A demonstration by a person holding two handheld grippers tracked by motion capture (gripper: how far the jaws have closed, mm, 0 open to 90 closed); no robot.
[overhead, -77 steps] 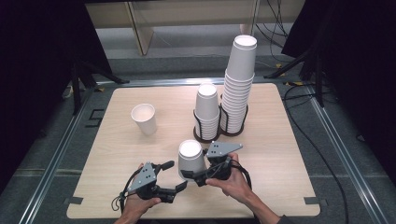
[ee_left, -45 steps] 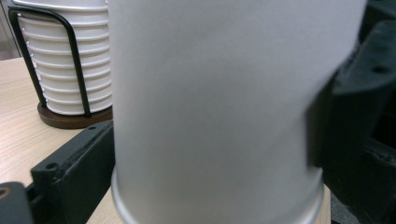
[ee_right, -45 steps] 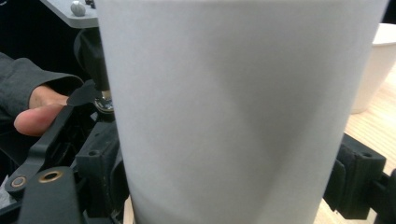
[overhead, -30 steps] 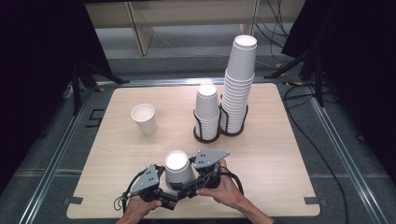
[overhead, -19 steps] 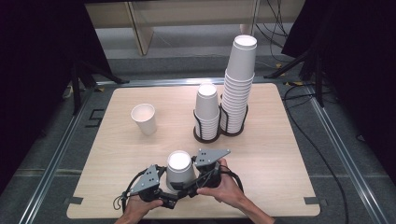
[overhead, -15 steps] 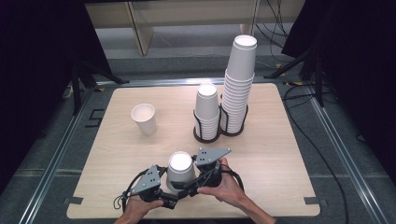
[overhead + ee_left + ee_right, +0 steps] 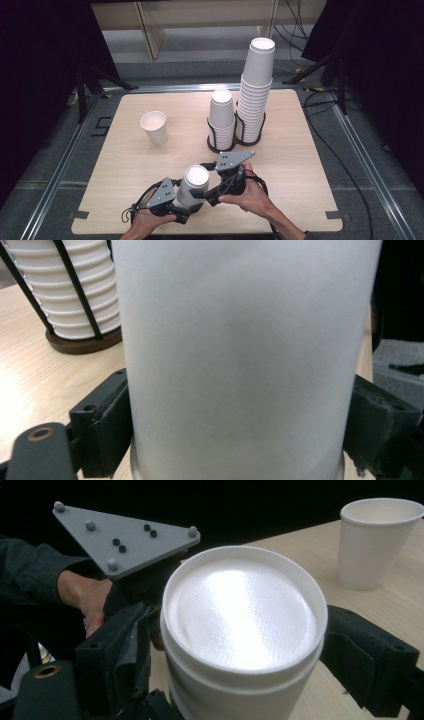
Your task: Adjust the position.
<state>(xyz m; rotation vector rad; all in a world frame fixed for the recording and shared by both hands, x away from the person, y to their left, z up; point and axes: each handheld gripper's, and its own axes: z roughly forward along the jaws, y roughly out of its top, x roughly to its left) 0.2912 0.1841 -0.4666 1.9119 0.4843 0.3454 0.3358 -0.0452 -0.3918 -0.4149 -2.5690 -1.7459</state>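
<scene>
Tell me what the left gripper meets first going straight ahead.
The upturned paper cup: it already stands between the left gripper's fingers, which have just been closing on it.

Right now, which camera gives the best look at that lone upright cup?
The high view: the upright cup stands whole, open mouth up, apart from the stacks. The right gripper view catches it off in a corner.

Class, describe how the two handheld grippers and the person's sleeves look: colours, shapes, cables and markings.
Both the left gripper and the right gripper are black, with blocky jaws. Each carries a grey three-cornered plate dotted with small studs and screws, and trails a black cable. A dark sleeve covers one forearm.
</scene>
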